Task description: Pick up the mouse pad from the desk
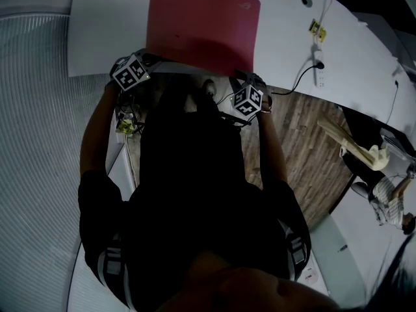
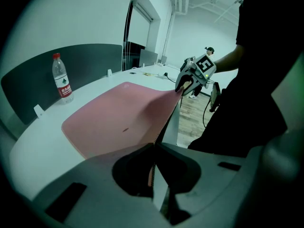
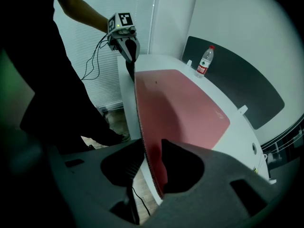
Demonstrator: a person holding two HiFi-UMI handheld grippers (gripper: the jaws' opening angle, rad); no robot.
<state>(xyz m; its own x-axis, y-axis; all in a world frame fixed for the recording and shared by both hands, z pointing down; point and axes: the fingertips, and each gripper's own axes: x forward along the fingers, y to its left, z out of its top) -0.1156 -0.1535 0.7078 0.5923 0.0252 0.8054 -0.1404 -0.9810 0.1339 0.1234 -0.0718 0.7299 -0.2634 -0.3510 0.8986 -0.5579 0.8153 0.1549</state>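
Note:
A red mouse pad (image 1: pixel 201 25) lies on the white desk (image 1: pixel 104 31), its near edge raised off the desk's rim. My left gripper (image 1: pixel 151 60) holds that edge at the left corner; in the left gripper view the jaws (image 2: pixel 153 148) are shut on the pad (image 2: pixel 118 118). At the right corner is my right gripper (image 1: pixel 242 77). In the right gripper view the pad's edge (image 3: pixel 142 127) passes between its jaws (image 3: pixel 151 146), against one jaw, with a gap still showing. Each gripper shows in the other's view: the right gripper (image 2: pixel 182 87) and the left gripper (image 3: pixel 129 68).
A water bottle (image 2: pixel 61 82) stands at the desk's far side before a dark partition (image 2: pixel 71 61). A power strip with cables (image 1: pixel 318 64) lies on the desk to the right. Wooden floor (image 1: pixel 305 142) is below, and another person (image 1: pixel 390 200) sits at the far right.

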